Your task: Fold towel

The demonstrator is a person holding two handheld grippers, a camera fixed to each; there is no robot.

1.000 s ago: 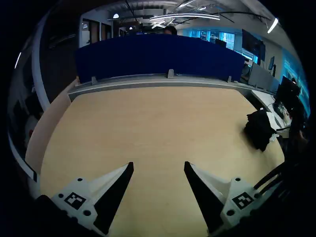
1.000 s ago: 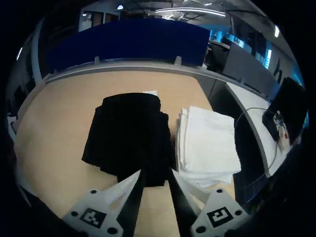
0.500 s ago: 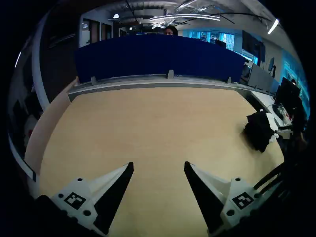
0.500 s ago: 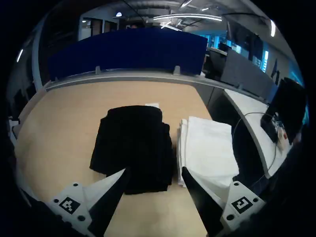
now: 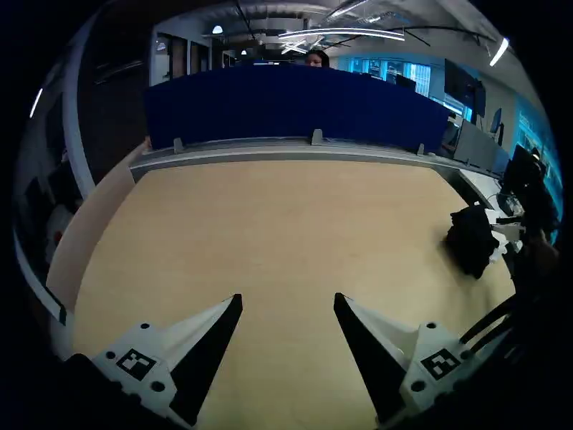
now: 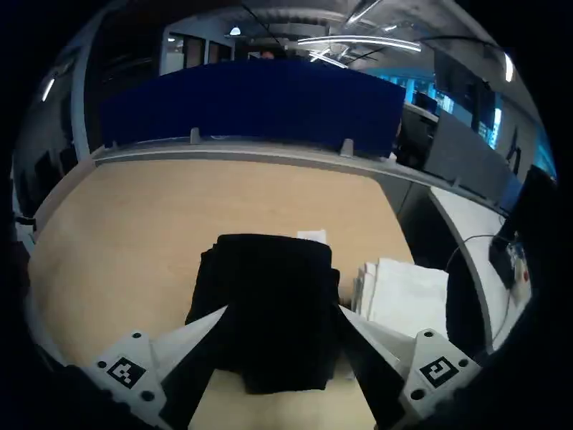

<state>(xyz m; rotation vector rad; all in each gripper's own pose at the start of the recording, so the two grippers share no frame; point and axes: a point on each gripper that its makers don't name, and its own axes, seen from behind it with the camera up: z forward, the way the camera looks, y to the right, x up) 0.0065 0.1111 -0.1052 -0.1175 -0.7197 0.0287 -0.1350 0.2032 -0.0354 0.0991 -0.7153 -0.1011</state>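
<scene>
My left gripper [image 5: 286, 295] holds its jaws spread above bare tabletop [image 5: 286, 215] at the lower middle of its frame, and the black towel [image 5: 471, 240] lies well apart at the right edge. My right gripper [image 6: 284, 309] has its jaws spread too. The black towel [image 6: 268, 283], folded, lies between them at lower centre, unpinched, with stacked white towels [image 6: 408, 297] just beside it at lower right.

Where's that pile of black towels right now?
In the right gripper view, the black towels lie on the wooden desk, between the fingers of the open right tongs, with the white towels just to their right.
</scene>
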